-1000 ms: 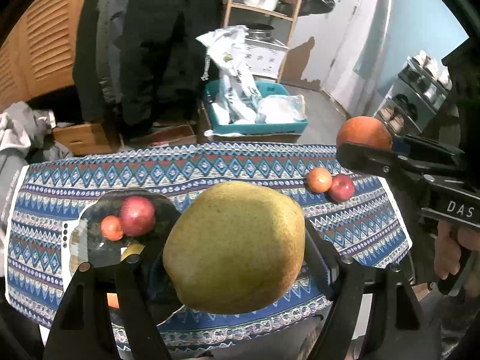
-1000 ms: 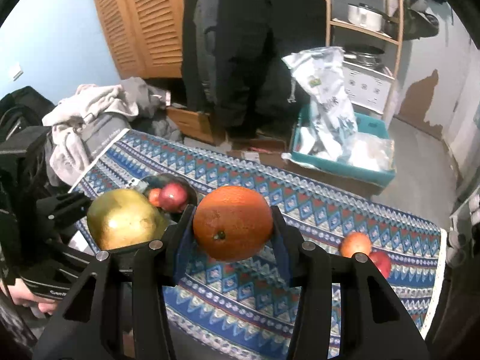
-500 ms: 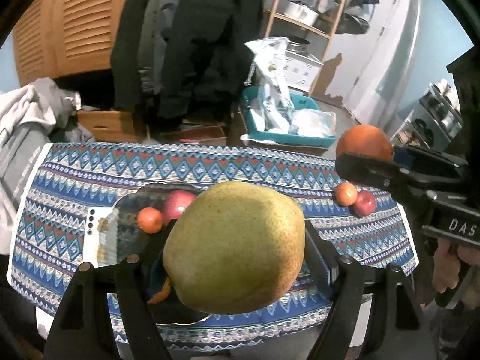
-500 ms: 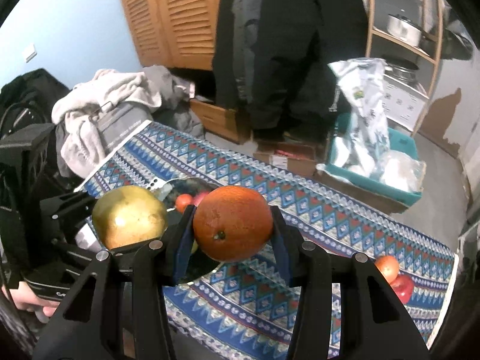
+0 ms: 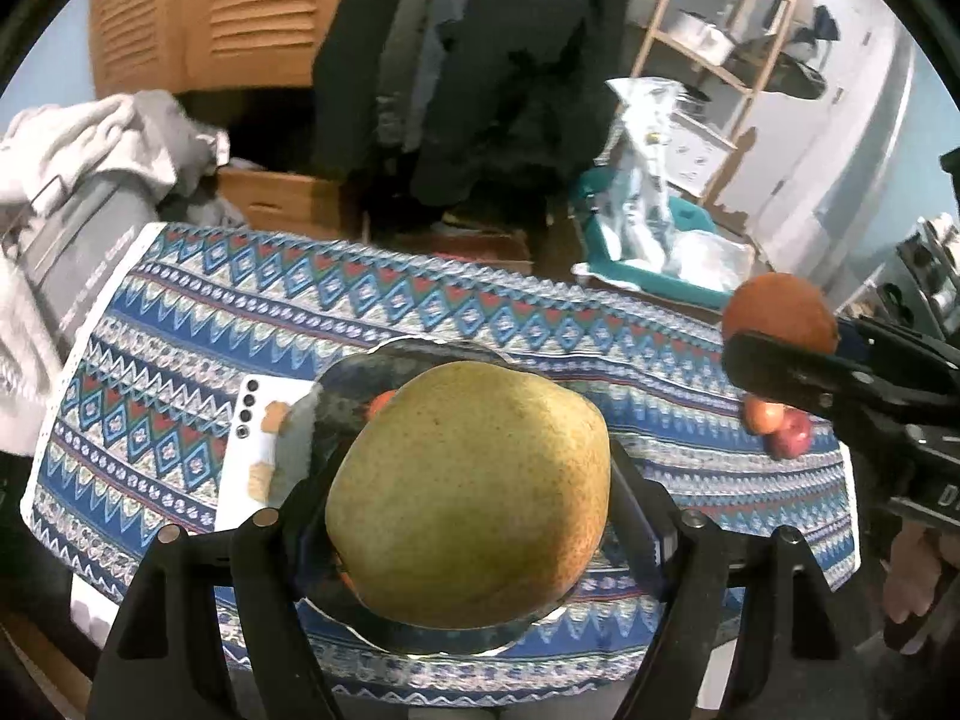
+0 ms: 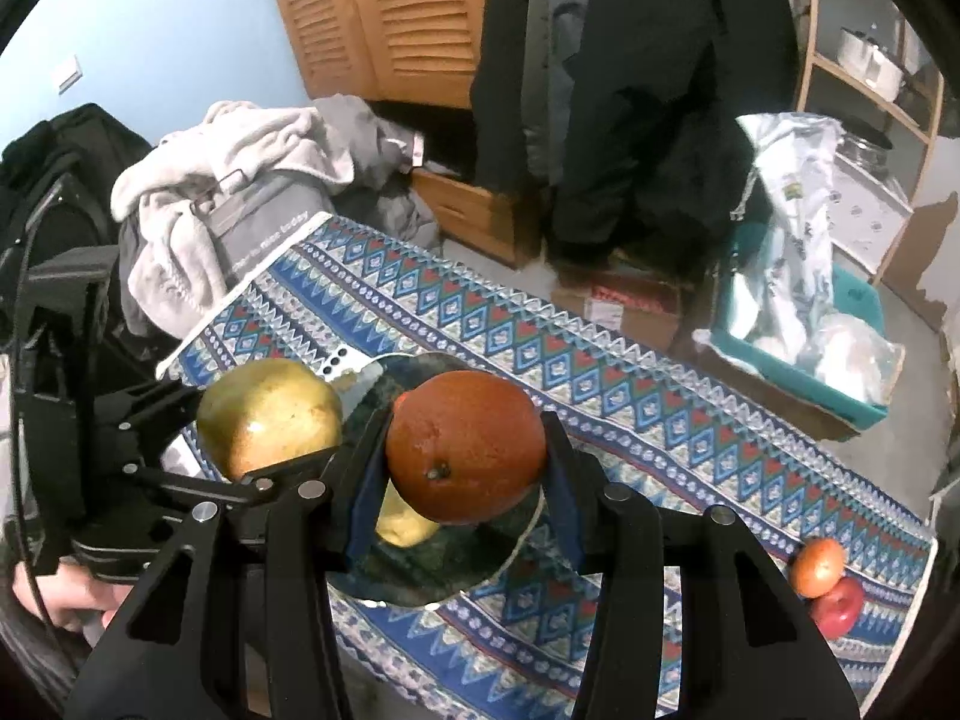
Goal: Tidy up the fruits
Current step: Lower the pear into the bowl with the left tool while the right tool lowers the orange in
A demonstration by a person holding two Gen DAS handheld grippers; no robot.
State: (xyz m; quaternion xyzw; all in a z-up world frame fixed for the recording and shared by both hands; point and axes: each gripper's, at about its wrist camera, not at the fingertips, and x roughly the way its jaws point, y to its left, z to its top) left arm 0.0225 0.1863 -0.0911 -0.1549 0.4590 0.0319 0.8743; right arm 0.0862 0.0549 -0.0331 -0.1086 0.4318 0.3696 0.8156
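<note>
My left gripper (image 5: 468, 510) is shut on a large yellow-green pear (image 5: 468, 492) and holds it above a dark round plate (image 5: 360, 372); the pear also shows in the right wrist view (image 6: 270, 414). My right gripper (image 6: 465, 468) is shut on an orange (image 6: 465, 447), held over the same plate (image 6: 444, 564); the orange shows at the right in the left wrist view (image 5: 780, 312). A small red fruit (image 5: 379, 402) peeks out on the plate behind the pear. A yellow fruit (image 6: 408, 525) lies on the plate. A small orange fruit (image 6: 817, 567) and a red apple (image 6: 840, 606) lie together near the table's right edge.
The table has a blue patterned cloth (image 5: 252, 312). A white card (image 5: 246, 450) lies left of the plate. Behind the table are a pile of clothes (image 6: 240, 180), a teal bin with bags (image 6: 798, 324), wooden shelves and louvred doors.
Both grippers have moved left over the table with their fruit. The plate now sits under both of them, and the loose fruits have slid toward the right edge of the views.
</note>
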